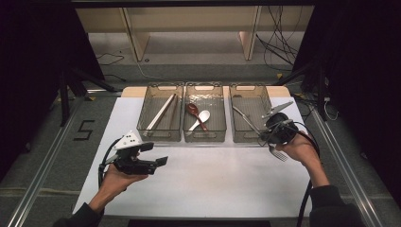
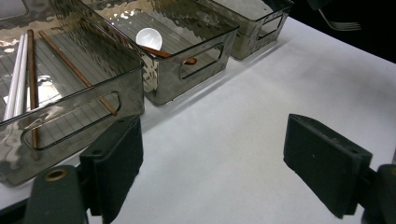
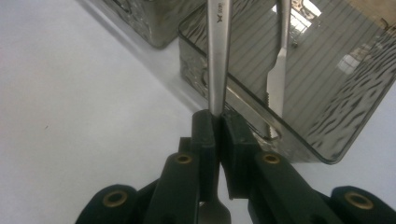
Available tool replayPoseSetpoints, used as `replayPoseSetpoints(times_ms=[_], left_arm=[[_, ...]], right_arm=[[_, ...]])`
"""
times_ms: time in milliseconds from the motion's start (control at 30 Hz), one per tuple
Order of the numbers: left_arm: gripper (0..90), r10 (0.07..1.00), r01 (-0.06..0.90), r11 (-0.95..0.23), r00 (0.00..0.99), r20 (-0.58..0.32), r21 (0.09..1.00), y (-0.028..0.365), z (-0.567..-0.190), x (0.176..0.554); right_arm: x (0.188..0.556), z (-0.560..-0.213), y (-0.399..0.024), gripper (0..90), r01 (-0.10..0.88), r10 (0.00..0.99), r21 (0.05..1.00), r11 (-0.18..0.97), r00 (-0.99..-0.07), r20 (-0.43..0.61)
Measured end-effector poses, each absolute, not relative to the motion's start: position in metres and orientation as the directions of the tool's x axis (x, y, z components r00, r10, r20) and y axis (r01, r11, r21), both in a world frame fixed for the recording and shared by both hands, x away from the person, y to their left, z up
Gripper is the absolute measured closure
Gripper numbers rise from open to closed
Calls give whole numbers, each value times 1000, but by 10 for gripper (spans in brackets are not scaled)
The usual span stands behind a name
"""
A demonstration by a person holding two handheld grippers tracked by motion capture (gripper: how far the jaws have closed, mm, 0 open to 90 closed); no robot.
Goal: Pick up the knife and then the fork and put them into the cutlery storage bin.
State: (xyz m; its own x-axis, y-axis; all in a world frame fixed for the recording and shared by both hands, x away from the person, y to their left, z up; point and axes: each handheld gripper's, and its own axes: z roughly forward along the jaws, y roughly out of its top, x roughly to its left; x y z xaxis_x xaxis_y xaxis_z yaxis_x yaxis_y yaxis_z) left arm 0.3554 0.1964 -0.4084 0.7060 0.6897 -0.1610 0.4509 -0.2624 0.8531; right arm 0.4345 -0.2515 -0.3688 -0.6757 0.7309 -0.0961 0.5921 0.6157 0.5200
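Note:
A metal fork [image 1: 278, 153] hangs in my right gripper [image 1: 265, 138], just in front of the right-hand smoky plastic bin [image 1: 250, 137]. In the right gripper view the gripper [image 3: 218, 123] is shut on the fork's handle [image 3: 218, 56], which reaches out over that bin's near rim [image 3: 243, 100]. A table knife [image 3: 279, 74] lies inside the bin. My left gripper [image 1: 156, 153] is held over the white table, its jaws wide open. In its own view the gripper [image 2: 217, 149] has bare tabletop between its pads, and the fork [image 2: 343, 24] shows far off at the top right.
Three smoky bins stand in a row at the back of the white table [image 1: 213, 184]. The left bin [image 1: 161, 135] holds chopsticks [image 2: 30, 70], the middle bin [image 1: 204, 137] a white spoon [image 2: 149, 37] and a brown spoon [image 1: 193, 109]. Shelving and cables lie beyond.

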Motion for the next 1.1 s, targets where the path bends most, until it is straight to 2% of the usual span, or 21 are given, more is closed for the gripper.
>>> replayPoseSetpoints(times_ms=[1100], left_arm=[[192,687,451,-262,708,-163,853,196,-409,355]], right_arm=[[498,-350,-237,848,630,777,531,567,-623,-91]])
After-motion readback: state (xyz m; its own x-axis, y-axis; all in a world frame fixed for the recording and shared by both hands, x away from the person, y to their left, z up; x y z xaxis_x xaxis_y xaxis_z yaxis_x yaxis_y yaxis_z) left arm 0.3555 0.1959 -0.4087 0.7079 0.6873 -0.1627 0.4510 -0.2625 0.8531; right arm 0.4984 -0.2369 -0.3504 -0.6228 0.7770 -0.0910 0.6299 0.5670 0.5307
